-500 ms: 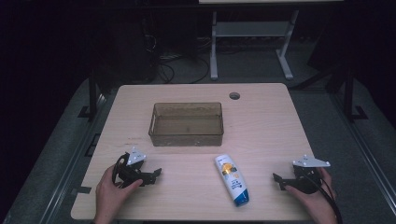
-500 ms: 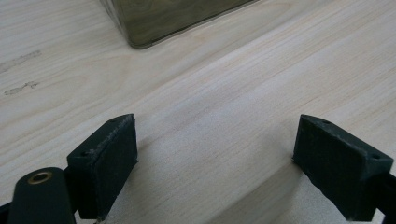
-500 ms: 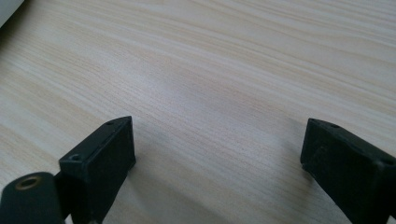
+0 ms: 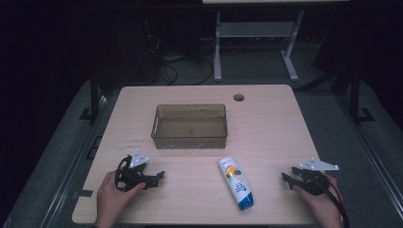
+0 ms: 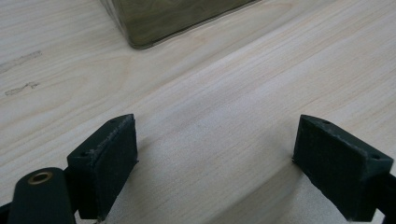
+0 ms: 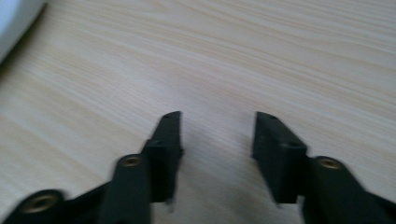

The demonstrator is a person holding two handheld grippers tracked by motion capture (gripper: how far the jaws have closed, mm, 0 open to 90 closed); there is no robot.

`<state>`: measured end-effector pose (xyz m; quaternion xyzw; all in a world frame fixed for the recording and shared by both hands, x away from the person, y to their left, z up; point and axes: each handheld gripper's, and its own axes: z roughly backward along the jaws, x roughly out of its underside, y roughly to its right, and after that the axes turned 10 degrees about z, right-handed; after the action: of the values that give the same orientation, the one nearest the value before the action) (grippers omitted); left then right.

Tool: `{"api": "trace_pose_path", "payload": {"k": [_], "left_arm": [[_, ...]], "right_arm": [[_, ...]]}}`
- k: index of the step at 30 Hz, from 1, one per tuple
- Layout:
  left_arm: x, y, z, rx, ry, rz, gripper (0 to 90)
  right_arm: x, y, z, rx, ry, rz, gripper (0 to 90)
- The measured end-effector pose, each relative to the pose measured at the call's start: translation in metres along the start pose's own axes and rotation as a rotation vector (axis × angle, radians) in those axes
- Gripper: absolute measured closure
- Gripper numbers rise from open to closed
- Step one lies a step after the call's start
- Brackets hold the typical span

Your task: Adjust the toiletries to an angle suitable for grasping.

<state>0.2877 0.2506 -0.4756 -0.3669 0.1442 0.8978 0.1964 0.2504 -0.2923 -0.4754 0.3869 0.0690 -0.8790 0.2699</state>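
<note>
**Little has changed: both grippers sit low, the bottle is untouched**

Compared with half a second ago, your hands and the bottle lie in much the same places, so the work reads as not yet begun. Your right gripper (image 4: 291, 175) rests at the near right of the pale wooden surface (image 4: 266, 118), its jaws partly apart with only bare wood between them. The right gripper view is smeared (a sign the hand is moving a little). Your left gripper (image 4: 159, 176) sits at the near left, jaws spread wide and empty.

The white plastic bottle with a blue cap end and an orange-and-blue label (image 4: 236, 189) lies on its side between your two hands, nearer the right one and well apart from both. Its blue end points toward you, its long axis slightly slanted. In the right gripper view, a white edge (image 6: 14, 23) at the upper left is probably that bottle. Beyond it stands the clear, smoky rectangular plastic bin (image 4: 191, 125), empty, likely where the bottle belongs.
</note>
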Motion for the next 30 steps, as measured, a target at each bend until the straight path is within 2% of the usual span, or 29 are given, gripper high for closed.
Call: {"api": "trace_pose_path", "payload": {"k": [1,2,5,6,7,10,18,30], "left_arm": [[0.0,0.0,0.0,0.0,0.001,0.0,12.4],[0.0,0.0,0.0,0.0,0.0,0.0,12.4],[0.0,0.0,0.0,0.0,0.001,0.0,12.4],[0.0,0.0,0.0,0.0,0.001,0.0,12.4],[0.0,0.0,0.0,0.001,0.001,0.0,12.4],[0.0,0.0,0.0,0.001,0.001,0.0,12.4],[0.0,0.0,0.0,0.001,0.001,0.0,12.4],[0.0,0.0,0.0,-0.001,0.002,0.001,12.4]], "right_arm": [[-0.001,-0.001,0.001,-0.018,-0.002,-0.006,63.8],[-0.001,-0.001,0.001,-0.018,-0.002,-0.006,63.8],[-0.004,-0.003,0.003,-0.056,0.01,-0.02,76.2],[-0.004,-0.003,0.003,-0.056,0.01,-0.02,76.2],[-0.006,-0.004,0.005,-0.077,0.015,-0.025,82.6],[-0.008,-0.006,0.007,-0.107,0.026,-0.036,89.3],[-0.013,-0.011,0.012,-0.195,0.04,-0.059,90.0],[-0.024,-0.026,0.014,-0.259,0.063,-0.037,89.9]]}}
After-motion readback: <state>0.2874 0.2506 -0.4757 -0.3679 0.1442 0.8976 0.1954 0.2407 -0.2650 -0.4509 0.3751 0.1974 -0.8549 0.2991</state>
